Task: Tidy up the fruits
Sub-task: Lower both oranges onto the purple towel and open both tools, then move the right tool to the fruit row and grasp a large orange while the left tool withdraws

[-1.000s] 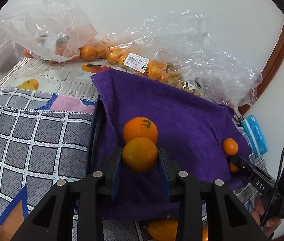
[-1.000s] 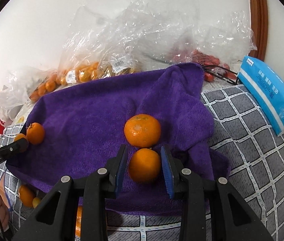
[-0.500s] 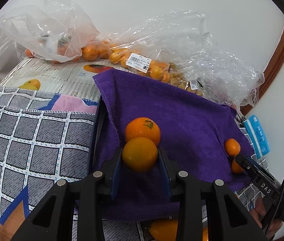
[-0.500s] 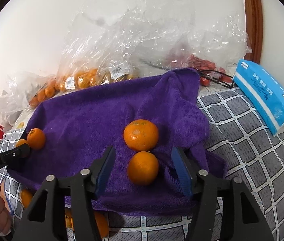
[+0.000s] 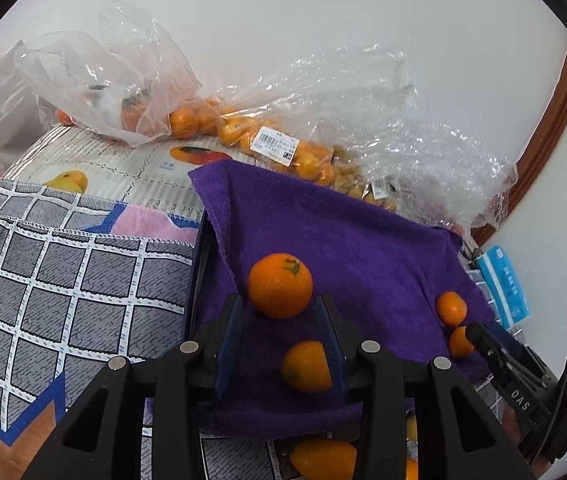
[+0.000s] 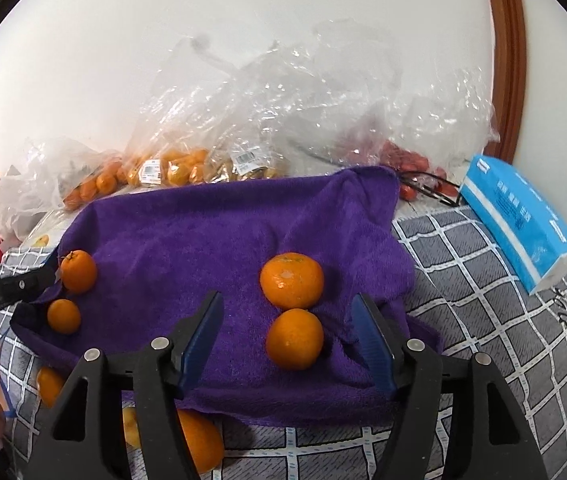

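Four oranges sit on the purple towel. My right tongs are opening, nothing pinched; left tongs opening, orange loose between. Bagged fruit remains.

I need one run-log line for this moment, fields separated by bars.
stage: placing oranges on purple towel | left hand-held gripper: opening, small orange between | right hand-held gripper: opening, orange released

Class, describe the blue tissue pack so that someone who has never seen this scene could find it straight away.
Start at the purple towel spread over the grey checked cloth. Look past the towel's right edge, toward the white wall, where the blue tissue pack lies flat on the checked cloth. It is the only blue, box-shaped thing there; its neighbours are clear plastic bags of fruit and loose round oranges.
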Motion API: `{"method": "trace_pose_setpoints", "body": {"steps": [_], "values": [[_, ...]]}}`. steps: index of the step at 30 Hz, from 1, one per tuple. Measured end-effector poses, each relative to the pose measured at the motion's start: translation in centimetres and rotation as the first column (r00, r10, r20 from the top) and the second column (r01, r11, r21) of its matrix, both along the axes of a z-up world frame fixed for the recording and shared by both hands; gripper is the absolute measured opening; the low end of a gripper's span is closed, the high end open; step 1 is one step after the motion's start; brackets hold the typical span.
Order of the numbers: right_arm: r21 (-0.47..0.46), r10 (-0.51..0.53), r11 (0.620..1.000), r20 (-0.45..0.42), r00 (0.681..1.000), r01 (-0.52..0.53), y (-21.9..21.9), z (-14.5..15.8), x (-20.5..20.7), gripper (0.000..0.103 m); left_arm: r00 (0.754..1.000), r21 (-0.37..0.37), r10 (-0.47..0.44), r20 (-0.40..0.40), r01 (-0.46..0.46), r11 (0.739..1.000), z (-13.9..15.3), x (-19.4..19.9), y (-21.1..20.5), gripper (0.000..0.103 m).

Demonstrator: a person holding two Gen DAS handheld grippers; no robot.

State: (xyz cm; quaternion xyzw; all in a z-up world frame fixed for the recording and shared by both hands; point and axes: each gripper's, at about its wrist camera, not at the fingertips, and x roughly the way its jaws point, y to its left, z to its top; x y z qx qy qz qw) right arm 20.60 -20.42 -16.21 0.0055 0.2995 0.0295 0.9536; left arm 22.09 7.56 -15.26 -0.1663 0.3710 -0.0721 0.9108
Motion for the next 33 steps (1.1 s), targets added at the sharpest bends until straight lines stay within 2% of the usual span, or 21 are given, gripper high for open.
{"method": "trace_pose_setpoints", "body": {"steps": [5,8,12,21,28,31,33], "values": [[0.043,0.034,0.998,0.022,0.999,-0.035,-0.1,1.0,-0.7,0.065,1.0,-0.017,0.001,0.012,-0.001,1.0,0.4,-0.2,0.2,0.037],[0.072,0.03,0.997,0.041,0.999,-0.033,-0.2,2.0,-1.6,0.061,0.999,-0.015,0.007,0.041,-0.006,1.0,0.8,-0.7,0.1,0.041],[0.07,0.005,0.998,0.005,1.0,-0.005,0.2,2.4,-3.0,0.052,0.998,-0.006,0.01,0.059,-0.009,1.0,1.1,-0.9,0.0,0.042],[0.011,0.079,0.997,-0.081,0.994,-0.078,2.9,-0.5,-5.8,0.051,0.996,-0.014,0.011,0.087,-0.01,1.0,1.8,-1.4,0.1,0.044],[0.044,0.112,0.993,-0.153,0.982,-0.106,3.4,-2.6,-5.7,0.048,0.996,-0.036,0.02,0.083,-0.017,0.999,1.8,-1.5,0.7,0.044],[0.05,0.121,0.992,-0.151,0.981,-0.114,3.5,-3.0,-5.8,0.048,0.997,-0.046,0.023,0.075,-0.02,0.999,1.7,-1.5,0.9,0.044],[0.051,0.131,0.991,-0.147,0.98,-0.125,3.7,-3.1,-5.9,0.043,0.996,-0.053,0.024,0.081,-0.02,0.998,1.8,-1.5,1.0,0.044]]}}
